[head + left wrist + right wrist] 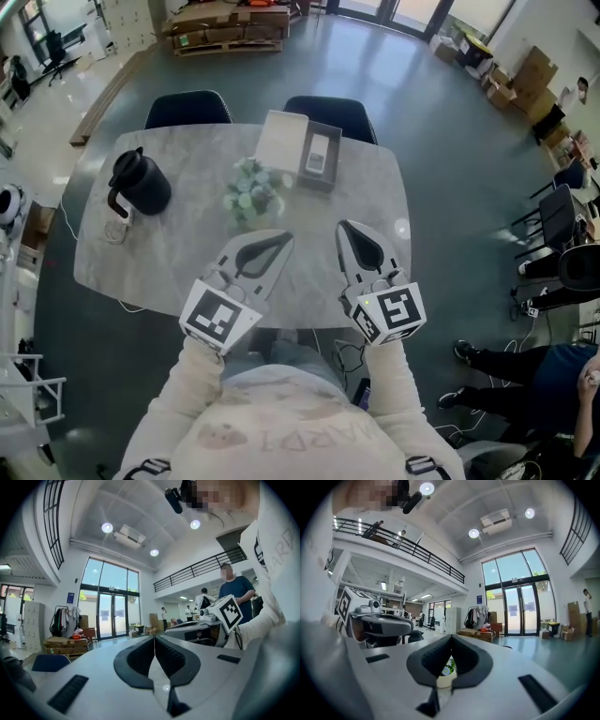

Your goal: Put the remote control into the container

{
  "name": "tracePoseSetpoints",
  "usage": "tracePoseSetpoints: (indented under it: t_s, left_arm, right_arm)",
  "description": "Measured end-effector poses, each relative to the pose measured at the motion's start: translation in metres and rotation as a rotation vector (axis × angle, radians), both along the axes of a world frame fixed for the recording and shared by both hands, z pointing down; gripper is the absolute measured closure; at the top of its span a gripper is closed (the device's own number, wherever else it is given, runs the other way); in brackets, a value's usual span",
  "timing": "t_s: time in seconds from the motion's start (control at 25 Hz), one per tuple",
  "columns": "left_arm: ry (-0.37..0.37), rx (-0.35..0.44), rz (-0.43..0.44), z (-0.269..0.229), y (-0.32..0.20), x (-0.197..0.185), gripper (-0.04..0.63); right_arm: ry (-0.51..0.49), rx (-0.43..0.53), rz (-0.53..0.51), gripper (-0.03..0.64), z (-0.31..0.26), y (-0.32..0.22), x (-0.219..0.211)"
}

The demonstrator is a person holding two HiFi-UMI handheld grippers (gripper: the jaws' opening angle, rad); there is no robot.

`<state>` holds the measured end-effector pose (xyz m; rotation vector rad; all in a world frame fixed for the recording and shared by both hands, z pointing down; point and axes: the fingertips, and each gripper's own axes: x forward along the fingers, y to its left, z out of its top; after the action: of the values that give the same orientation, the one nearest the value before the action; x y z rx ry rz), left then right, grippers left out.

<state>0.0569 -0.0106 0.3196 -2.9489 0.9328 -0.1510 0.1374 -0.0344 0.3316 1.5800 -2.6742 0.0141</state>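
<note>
Head view: left gripper (284, 238), right gripper (343, 226), both jaws together, empty, over desk (169, 253); remote control (319, 157) lies in container (336, 141).

left claw (154, 638) closed, empty, pointing level toward glass doors (110, 615).

A black jug (141, 183) is standing at the left of the pale marbled desk (178, 258), well apart from a pot of white flowers (251, 192) sitting near its middle. Two dark chairs (187, 109) are standing at the far edge, with cardboard boxes (225, 28) lying beyond them.
</note>
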Motion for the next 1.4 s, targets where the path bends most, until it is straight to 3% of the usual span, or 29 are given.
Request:
tracePoseSetpoints:
  t_s: [0.24, 0.44, 0.68, 1.4]
  left_arm:
    - [0.01, 0.025, 0.064, -0.01, 0.034, -0.013, 0.583]
    - [-0.025, 0.059, 0.1, -0.005, 0.059, -0.033, 0.583]
    - [0.005, 0.056, 0.123, -0.012, 0.078, -0.047, 0.583]
    - [0.044, 0.076, 0.127, -0.024, 0.082, -0.07, 0.583]
  right_arm:
    - [-0.024, 0.029, 0.03, 0.6, -0.014, 0.054, -0.029]
    - [-0.045, 0.047, 0.077, 0.6, -0.022, 0.085, -0.046]
    - [-0.045, 0.045, 0.098, 0.6, -0.023, 0.113, -0.06]
    - [-0.04, 0.067, 0.081, 0.6, -0.035, 0.114, -0.095]
